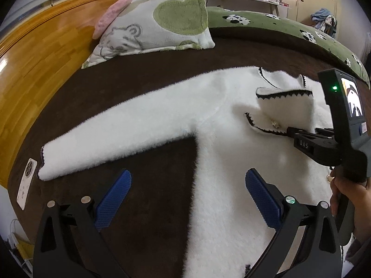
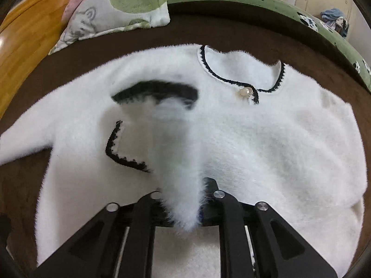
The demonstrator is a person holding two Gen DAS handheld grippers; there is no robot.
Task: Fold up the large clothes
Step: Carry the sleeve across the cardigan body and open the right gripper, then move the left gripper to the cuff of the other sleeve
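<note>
The bed [image 1: 143, 166], under a dark brown cover, carries everything, and the white fluffy cardigan [image 1: 231, 162] lies spread across its middle, front side up, with one sleeve [image 1: 111, 143] stretched flat toward nine o'clock in the left wrist view. Judging by the long pile and the way it drapes, the cardigan is light, very soft and limp, with no stiffness to hold a fold line; it will likely sag and drag on the cover, so it wants to be taken at firmer parts: the black-trimmed edges, cuff, shoulder seam or hem, not the loose pile. At twelve o'clock a pale cushion with green patches [image 1: 157, 25] leans by the wooden headboard [image 1: 46, 53], and a green spotted blanket [image 1: 278, 25] runs along the far edge toward two o'clock; both sit well apart from the garment and should not obstruct folding. A white remote [image 1: 26, 183] lies at eight o'clock just beyond the cuff, the only thing near a sleeve's path. The left hand-held gripper [image 1: 187, 199] hovers with fingers spread wide and nothing between them, over the armpit area. The right hand-held gripper [image 2: 185, 210] has a fold of sleeve fabric [image 2: 176, 153] between its jaws, which are parted somewhat; whether the pads press on it I cannot tell. A pearl button [image 2: 245, 91] sits at the collar and could snag.
</note>
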